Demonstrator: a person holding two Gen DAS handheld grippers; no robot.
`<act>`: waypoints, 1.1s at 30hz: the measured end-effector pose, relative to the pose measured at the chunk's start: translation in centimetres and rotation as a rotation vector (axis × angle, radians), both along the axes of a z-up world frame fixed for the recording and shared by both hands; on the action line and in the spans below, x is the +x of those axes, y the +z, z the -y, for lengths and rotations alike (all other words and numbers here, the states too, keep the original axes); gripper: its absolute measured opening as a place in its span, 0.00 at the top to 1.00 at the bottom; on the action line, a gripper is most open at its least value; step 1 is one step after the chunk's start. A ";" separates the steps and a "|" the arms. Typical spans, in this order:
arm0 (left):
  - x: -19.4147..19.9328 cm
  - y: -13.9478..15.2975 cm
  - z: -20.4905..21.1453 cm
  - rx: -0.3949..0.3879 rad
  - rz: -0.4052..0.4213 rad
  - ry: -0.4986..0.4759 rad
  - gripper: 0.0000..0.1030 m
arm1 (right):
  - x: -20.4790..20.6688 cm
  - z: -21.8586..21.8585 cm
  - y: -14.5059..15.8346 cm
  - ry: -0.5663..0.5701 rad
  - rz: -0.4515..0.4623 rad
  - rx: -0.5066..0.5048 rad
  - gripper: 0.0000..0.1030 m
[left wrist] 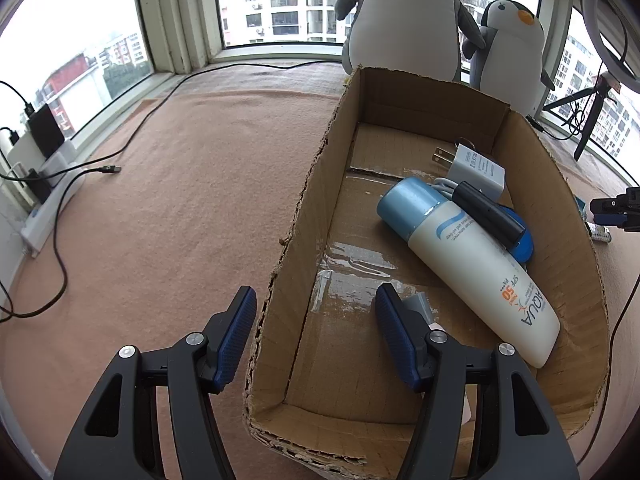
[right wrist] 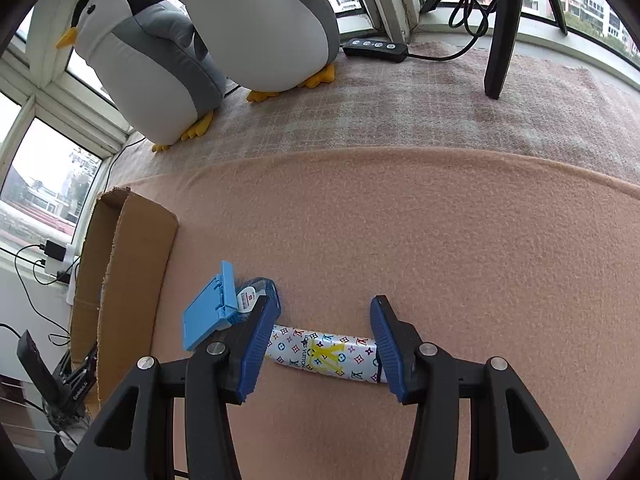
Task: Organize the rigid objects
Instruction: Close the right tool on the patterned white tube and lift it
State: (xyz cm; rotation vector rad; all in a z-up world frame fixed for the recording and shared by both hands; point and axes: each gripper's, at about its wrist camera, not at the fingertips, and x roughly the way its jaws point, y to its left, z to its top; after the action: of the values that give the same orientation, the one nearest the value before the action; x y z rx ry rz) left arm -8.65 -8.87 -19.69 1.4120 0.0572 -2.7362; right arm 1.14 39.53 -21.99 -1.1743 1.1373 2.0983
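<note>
Two claws are in our hands, and both stand with their blue pads wide apart, gripping nothing. Our left claw straddles the near left wall of the cardboard box: one pad hangs outside over the pink blanket, the other inside the box. In the box we see a white sunscreen bottle with a blue cap lying on its side, a slim black tube resting across it, a white plug with its prongs toward the far wall, and a blue thing mostly hidden under the tube (we cannot tell what it is). A grey piece peeks out behind the inner pad.

Our right claw hovers low over the blanket with a patterned wrapped stick lying crosswise between its pads — whether either pad touches it we cannot tell. Just beside the left pad lies a small blue case, its lid open, with a clear packet bearing a white label against it. The box stands near these, to the left. Two stuffed penguins sit at the window behind — well apart from the small things.
</note>
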 end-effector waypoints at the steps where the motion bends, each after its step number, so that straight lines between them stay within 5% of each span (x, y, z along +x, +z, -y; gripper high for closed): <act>1: 0.0 0.0 0.0 0.000 0.000 0.000 0.39 | 0.2 0.2 0.0 0.005 0.000 -0.005 0.55; 7: 0.0 0.0 0.0 0.001 -0.001 -0.003 0.39 | 0.7 2.3 0.1 0.059 0.029 0.007 0.55; 13: 0.0 0.0 0.0 0.000 -0.002 -0.004 0.39 | -1.1 5.4 0.5 0.192 0.202 0.180 0.55; 17: 0.0 0.0 0.0 0.000 -0.002 -0.005 0.39 | -1.8 5.9 0.4 0.219 0.284 0.249 0.67; 23: 0.0 0.1 -0.1 0.003 -0.003 -0.002 0.39 | -1.8 6.0 0.6 0.225 0.301 0.264 0.80; 33: 0.0 0.1 -0.1 0.002 -0.003 -0.003 0.39 | -1.1 7.2 1.9 0.149 0.237 0.271 0.80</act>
State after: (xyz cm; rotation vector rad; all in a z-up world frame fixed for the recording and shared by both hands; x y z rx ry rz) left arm -8.65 -8.78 -19.63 1.4100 0.0577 -2.7415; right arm -0.01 32.31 -20.05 -1.3635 0.6542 2.0735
